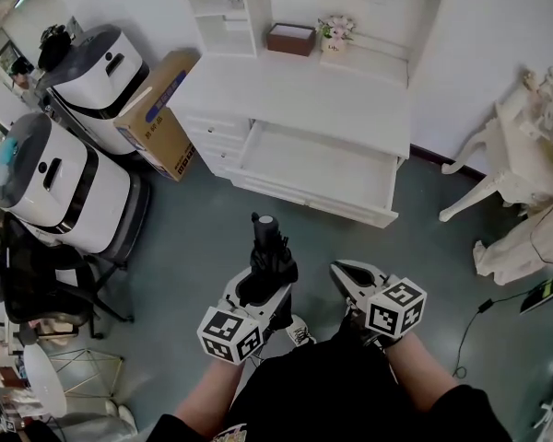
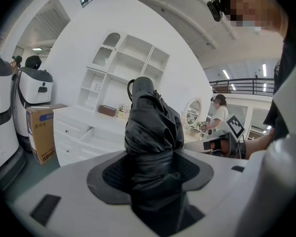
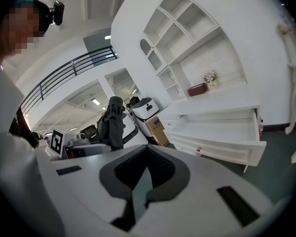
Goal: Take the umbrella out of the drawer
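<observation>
The folded black umbrella (image 1: 270, 254) is out of the drawer and stands roughly upright in your left gripper (image 1: 258, 288), its rounded end on top and its bunched fabric bulging just above the jaws. In the left gripper view those jaws are clamped tight on the umbrella's (image 2: 150, 127) lower part, with the dark pads (image 2: 111, 174) pressed against the cloth on either side. Your right gripper (image 1: 348, 282) sits just beside it, not touching the umbrella; its own view shows the jaws drawn nearly together with only a thin slit between them and nothing held. Both grippers hang over the grey-green floor (image 1: 194, 238), close to your body. The white drawer (image 1: 318, 175) is pulled open ahead of you, well apart from the umbrella, under the white desk (image 1: 295, 99). A cardboard box (image 1: 157, 113) leans against the desk's left side.
</observation>
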Tool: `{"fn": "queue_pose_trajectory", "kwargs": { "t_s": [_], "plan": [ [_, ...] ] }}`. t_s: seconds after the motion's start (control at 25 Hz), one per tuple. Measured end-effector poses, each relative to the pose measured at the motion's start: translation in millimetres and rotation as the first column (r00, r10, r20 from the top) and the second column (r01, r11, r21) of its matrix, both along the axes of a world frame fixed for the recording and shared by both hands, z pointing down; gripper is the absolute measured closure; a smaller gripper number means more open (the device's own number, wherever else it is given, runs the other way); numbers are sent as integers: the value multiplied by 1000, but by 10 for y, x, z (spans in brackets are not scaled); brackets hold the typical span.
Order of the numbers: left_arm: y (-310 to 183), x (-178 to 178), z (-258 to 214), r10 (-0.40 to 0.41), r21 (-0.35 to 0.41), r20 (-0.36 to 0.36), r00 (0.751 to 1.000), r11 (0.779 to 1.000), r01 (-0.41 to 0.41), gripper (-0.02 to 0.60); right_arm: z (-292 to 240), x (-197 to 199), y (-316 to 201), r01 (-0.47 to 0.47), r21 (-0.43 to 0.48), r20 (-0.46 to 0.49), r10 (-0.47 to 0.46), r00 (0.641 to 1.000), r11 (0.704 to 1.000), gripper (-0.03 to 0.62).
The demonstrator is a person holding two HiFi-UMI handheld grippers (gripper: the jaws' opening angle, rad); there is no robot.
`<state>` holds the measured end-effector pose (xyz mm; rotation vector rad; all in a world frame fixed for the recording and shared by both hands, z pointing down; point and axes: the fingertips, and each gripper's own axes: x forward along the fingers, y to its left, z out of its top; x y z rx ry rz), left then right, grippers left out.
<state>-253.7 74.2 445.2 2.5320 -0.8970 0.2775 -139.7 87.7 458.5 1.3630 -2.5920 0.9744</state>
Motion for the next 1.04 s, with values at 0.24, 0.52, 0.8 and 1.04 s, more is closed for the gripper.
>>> {"fn": "queue_pose_trajectory", "kwargs": {
  "t_s": [0.24,0.52,0.8,1.04],
  "plan": [
    [40,-21,-33,10,6,-4,1000,1000,-10,325,-15,-30,45,-10,4,1,10,1000,1000,592],
    [73,-93,-27,-6,9,-4,1000,1000,6,325,-8,-110,46,9,8,0,-9,1000,1000,592],
    [59,-96,-35,-16,8,-9,1000,1000,16,325,-19,-103,14,17,9,-6,-17,1000,1000,592],
    [52,-63,-39,-14,6,-9,1000,1000,14,325,-19,-76,15,18,7,-7,-18,1000,1000,592]
  ]
}}
